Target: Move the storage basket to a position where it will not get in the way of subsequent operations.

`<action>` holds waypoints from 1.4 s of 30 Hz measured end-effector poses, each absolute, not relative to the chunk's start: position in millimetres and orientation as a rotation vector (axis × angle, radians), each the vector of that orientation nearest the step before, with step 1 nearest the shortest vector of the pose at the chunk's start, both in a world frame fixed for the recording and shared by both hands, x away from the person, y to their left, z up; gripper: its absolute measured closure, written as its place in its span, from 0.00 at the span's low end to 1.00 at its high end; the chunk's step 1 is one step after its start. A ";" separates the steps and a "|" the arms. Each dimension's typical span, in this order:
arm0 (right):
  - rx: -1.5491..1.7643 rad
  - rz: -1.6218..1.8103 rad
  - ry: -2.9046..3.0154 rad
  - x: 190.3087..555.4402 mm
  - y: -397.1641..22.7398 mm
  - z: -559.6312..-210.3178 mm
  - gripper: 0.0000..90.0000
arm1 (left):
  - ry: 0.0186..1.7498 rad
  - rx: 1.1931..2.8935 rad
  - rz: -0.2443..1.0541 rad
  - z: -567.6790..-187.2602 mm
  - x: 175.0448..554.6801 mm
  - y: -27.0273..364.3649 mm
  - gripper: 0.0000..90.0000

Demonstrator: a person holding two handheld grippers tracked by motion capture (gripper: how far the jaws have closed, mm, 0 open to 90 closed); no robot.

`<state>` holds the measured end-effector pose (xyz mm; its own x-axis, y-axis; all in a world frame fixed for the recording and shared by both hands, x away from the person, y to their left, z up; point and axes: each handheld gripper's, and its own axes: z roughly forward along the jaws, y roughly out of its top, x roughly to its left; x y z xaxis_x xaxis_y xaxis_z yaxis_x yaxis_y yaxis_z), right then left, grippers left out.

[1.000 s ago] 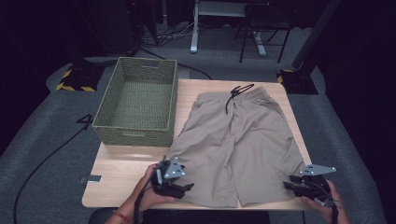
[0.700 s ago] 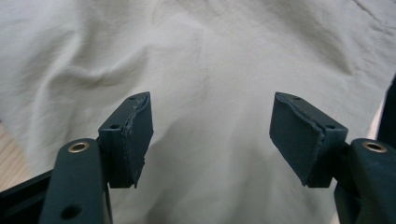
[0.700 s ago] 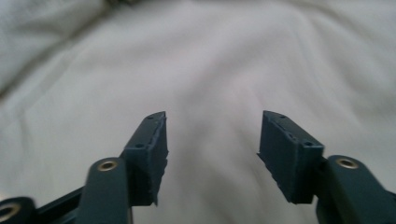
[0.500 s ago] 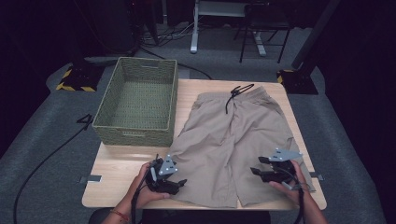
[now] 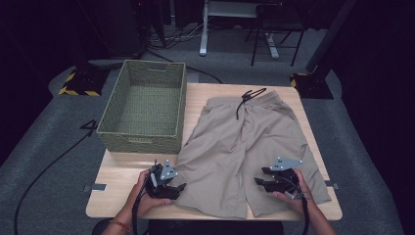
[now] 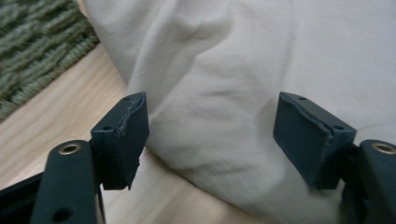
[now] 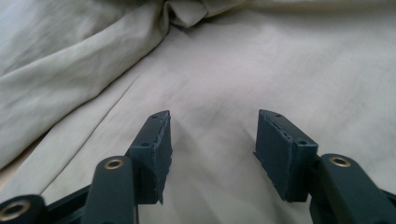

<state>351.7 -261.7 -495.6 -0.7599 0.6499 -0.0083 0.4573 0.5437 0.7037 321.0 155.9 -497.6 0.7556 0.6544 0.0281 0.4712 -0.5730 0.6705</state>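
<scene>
Flat on table [image 5: 117, 196], khaki shorts [image 5: 244, 147] lay right of basket [image 5: 144, 110]. Left gripper [image 5: 180, 188] spread at shorts' left hem, jaws just closing slightly, unpinched. Right gripper [image 5: 258, 182] spread over right leg, jaws likewise narrowing, fabric beneath.

Matt beige cloth shorts [image 5: 244, 147] (softly creased); rough woven basket [image 5: 144, 110]; pale smooth wood table [image 5: 117, 171].

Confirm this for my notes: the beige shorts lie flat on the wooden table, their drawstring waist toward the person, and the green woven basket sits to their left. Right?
Not quite. The high view shows the shorts on the table with their waist and black drawstring at the far end, away from the person; the leg hems lie nearest the person. The green woven basket does sit to their left.
</scene>
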 end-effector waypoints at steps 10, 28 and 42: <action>0.956 0.995 2.511 338.1 -271.3 -494.6 0.41 | 0.764 2.306 0.271 -497.7 290.0 161.0 0.38; 0.855 1.036 2.487 414.5 -196.9 -487.3 0.40 | 0.806 2.229 0.321 -504.8 283.1 167.2 0.31; 0.910 1.026 2.529 410.0 -230.9 -487.2 0.37 | 0.817 2.226 0.328 -504.8 282.9 166.4 0.31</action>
<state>410.0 -230.9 -487.2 -0.7687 0.6396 -0.0084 0.4528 0.5533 0.6991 282.9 166.4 -504.8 0.7657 0.6430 -0.0113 0.4567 -0.5312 0.7136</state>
